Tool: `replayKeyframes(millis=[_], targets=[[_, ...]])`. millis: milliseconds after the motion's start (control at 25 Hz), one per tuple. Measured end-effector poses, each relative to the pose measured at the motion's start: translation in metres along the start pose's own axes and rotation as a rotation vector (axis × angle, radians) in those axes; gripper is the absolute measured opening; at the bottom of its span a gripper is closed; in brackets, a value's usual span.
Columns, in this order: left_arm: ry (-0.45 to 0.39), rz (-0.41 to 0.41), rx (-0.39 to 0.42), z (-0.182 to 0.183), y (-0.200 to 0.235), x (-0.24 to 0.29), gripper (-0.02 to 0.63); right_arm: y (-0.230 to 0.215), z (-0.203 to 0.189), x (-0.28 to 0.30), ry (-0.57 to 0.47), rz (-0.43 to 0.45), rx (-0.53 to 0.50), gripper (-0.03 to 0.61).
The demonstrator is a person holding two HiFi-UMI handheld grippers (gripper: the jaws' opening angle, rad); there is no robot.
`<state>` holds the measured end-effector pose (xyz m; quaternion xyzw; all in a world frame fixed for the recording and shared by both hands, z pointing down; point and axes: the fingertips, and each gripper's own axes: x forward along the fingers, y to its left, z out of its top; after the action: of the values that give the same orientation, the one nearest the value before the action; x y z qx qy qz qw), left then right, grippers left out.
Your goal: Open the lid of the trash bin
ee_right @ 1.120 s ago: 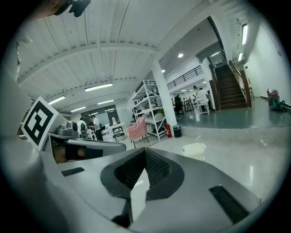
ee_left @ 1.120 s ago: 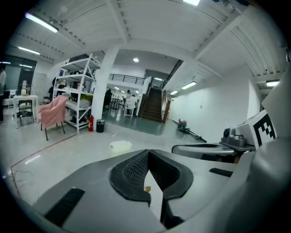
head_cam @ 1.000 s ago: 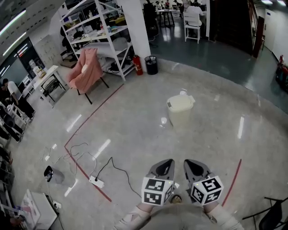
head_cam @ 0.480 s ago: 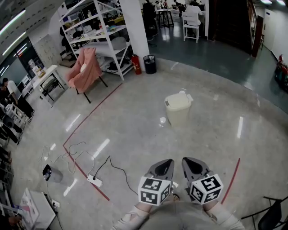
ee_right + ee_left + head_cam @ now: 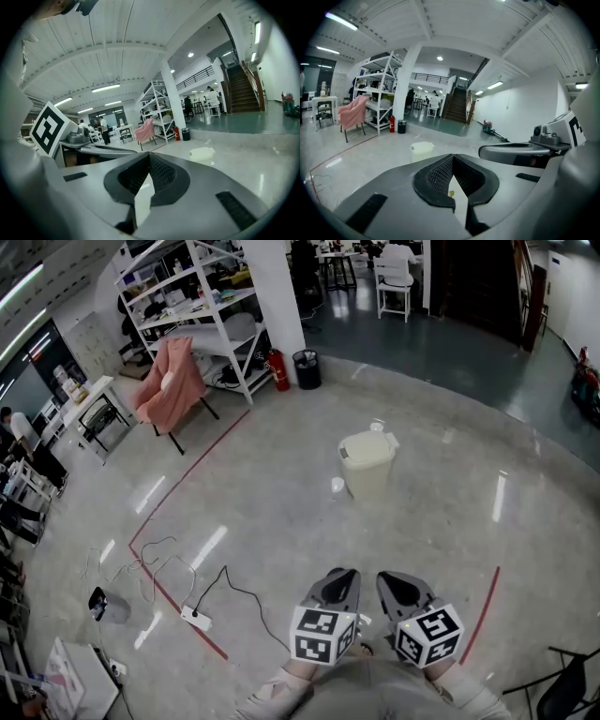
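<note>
From the head view, the trash bin [image 5: 367, 463] stands on the floor, lid down, well ahead of my left gripper [image 5: 343, 577] and right gripper [image 5: 390, 580]. Left gripper view: my jaws meet, empty. Right gripper view: likewise together, holding nothing.

Grey polished floor [image 5: 272, 512], glossy with lamp glare; darker towards the back. Red line [image 5: 183, 479] taped across at left. White column [image 5: 277, 296] at top, white shelves [image 5: 202, 306] just beside, pink-draped chair [image 5: 171, 381] in front of them. Red extinguisher [image 5: 278, 369] and black bin [image 5: 306, 368] at the column's foot. Cable [image 5: 246, 596] and power strip [image 5: 195, 618] loose on the floor, near the red line. Stairs [image 5: 246, 89] far off at right. White ribbed ceiling [image 5: 93, 47] with strip lights [image 5: 105, 88].
</note>
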<state>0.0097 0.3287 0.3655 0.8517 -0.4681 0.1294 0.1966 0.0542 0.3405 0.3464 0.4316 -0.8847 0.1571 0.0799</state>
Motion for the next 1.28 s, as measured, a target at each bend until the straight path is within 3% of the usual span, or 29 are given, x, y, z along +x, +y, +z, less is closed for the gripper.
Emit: replayKeyframes(millis=[480, 1280], targets=[[0.002, -0.016, 0.017, 0.037, 0.033, 0.066, 0.002, -0.048, 0.019, 0.050, 0.011, -0.031, 0.003, 0.003], [0.038, -0.013, -0.003, 0.110, 0.151, 0.159, 0.002, -0.114, 0.093, 0.191, 0.009, -0.053, 0.008, 0.003]])
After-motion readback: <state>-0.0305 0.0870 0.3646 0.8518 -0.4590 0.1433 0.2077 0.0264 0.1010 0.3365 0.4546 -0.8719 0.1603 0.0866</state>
